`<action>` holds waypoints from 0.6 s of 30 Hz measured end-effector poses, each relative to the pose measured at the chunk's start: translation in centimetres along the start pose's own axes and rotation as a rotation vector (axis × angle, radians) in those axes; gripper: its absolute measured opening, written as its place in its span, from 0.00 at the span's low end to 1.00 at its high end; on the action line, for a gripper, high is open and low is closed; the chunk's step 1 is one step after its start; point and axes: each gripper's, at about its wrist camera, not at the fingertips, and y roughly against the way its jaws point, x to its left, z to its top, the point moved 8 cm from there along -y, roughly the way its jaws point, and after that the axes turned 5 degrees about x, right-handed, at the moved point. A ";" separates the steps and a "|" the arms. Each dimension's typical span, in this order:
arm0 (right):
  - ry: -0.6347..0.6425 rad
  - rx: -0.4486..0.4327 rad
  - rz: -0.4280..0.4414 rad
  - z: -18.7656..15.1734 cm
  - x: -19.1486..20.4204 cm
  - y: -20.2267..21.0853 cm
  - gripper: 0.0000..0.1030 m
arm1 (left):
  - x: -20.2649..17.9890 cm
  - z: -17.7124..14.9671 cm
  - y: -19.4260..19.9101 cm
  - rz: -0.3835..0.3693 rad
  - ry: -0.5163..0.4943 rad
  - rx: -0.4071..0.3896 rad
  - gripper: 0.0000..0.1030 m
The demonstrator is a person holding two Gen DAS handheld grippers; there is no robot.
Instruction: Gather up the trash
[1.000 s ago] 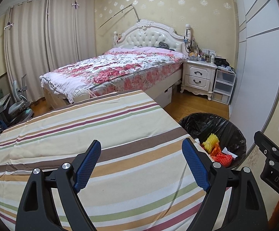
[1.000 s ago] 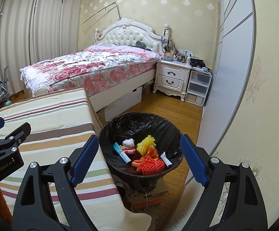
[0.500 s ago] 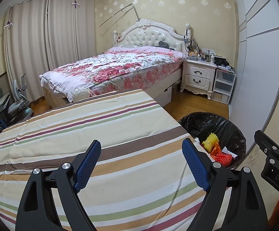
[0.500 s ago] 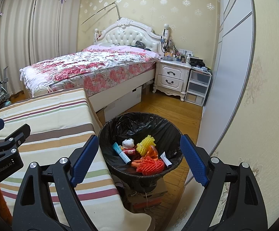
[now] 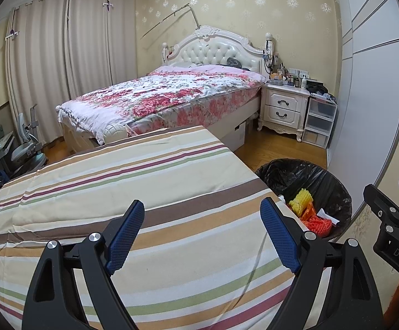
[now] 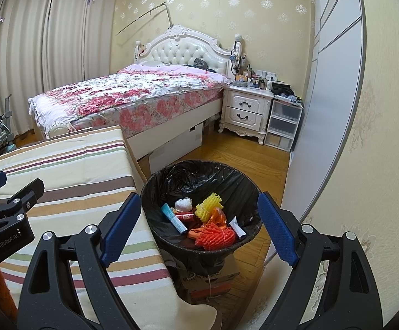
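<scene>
I hold my right hand-held gripper (image 6: 196, 228) wide open and empty above the black-lined trash bin (image 6: 155, 189), where the orange foam net (image 6: 216, 235), yellow foam net (image 6: 208, 206) and tube (image 6: 173, 218) already lie; my left hand-held gripper (image 5: 202, 233) is likewise spread, holding nothing, over the striped tabletop (image 5: 144, 181), since no trash shows there

The striped tablecloth's edge (image 5: 268, 192) hides the near-left part of the black-lined round trash bin (image 5: 334, 189) in the left view. The cluttered items on the white two-drawer nightstand (image 6: 247, 104) are too small to identify.
</scene>
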 end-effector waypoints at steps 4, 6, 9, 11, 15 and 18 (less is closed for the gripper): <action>0.000 0.001 0.001 0.0 0.0 0.0 0.82 | 0.0 0.0 0.0 0.000 -0.001 0.000 0.81; 0.000 0.001 0.000 0.0 0.0 0.0 0.82 | 0.0 0.0 0.0 0.000 0.000 0.001 0.81; 0.001 0.002 0.001 -0.1 0.0 -0.1 0.82 | 0.0 0.0 0.0 -0.001 -0.001 0.002 0.81; 0.000 0.001 0.001 0.0 0.0 -0.1 0.82 | -0.1 -0.2 -0.1 -0.001 -0.001 0.002 0.81; 0.000 0.001 0.001 0.0 0.0 -0.1 0.82 | 0.0 -0.1 -0.1 -0.001 0.000 0.002 0.81; 0.000 0.002 0.001 0.0 0.0 -0.1 0.82 | 0.0 -0.1 -0.1 -0.003 -0.001 0.003 0.81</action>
